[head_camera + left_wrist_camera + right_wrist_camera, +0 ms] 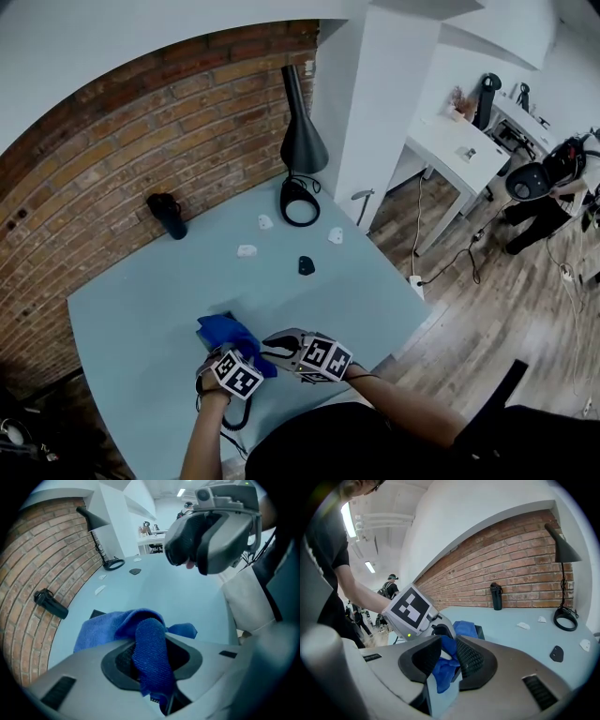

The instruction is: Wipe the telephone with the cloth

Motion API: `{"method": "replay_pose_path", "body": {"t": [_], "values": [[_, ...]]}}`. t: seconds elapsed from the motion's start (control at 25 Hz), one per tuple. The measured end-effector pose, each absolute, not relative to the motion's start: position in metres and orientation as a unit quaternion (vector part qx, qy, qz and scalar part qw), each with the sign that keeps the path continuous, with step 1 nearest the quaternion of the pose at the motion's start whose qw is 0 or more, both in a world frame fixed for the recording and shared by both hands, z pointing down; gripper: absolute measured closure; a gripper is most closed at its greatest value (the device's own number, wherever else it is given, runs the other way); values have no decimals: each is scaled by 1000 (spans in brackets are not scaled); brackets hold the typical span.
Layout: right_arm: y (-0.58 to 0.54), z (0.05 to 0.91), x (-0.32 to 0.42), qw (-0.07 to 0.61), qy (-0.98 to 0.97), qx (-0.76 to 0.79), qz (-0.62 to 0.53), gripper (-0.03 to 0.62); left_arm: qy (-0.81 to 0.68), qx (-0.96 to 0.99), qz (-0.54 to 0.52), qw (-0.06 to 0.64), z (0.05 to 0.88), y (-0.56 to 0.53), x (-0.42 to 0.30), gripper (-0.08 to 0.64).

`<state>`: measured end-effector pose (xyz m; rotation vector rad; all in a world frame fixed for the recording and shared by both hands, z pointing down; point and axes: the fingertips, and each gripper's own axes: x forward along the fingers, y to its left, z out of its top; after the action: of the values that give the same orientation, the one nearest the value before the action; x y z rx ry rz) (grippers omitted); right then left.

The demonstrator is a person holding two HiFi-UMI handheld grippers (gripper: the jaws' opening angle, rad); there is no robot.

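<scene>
A blue cloth [223,331] lies bunched near the front of the pale blue table [141,309]. It covers most of a dark flat thing, probably the telephone [97,614], of which only a corner shows. A black coiled cord [234,417] hangs by the table's front edge. My left gripper [246,361] is shut on one fold of the cloth [117,625], which runs down between its pads [123,660]. My right gripper [274,349] meets it from the right and holds another bunch of cloth [465,627] between its pads [469,658]. The two grippers almost touch.
A black cone lamp [302,141] with a ring base [300,202] stands at the table's far corner, and a black bottle [169,216] by the brick wall [141,141]. Small white pieces [247,250] and a small black part [306,265] lie mid-table. The table's right edge drops to wooden floor [487,309].
</scene>
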<state>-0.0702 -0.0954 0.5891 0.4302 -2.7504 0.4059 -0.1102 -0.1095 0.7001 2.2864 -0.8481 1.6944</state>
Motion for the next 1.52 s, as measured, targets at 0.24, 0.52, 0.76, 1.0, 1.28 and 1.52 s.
{"method": "replay_pose_path", "body": {"t": [0.24,0.52,0.76,1.0,1.28,1.52], "values": [[-90,591,-67,165,-964,151,146,480,-282,770,564,101,707,-92,-102,422],[-89,593,-67,166,-964,150,143,480,-275,771,564,110,716,-76,-96,422],[-91,592,-66,166,-964,152,143,481,-270,773,562,117,724,-59,-89,422],[-91,593,-65,164,-963,155,144,480,-217,788,551,169,735,-26,-79,420],[-96,590,-57,162,-962,163,147,480,-250,825,479,167,706,3,-75,419],[-105,588,-53,149,-960,181,155,480,-356,839,398,100,599,-52,-121,419]]}}
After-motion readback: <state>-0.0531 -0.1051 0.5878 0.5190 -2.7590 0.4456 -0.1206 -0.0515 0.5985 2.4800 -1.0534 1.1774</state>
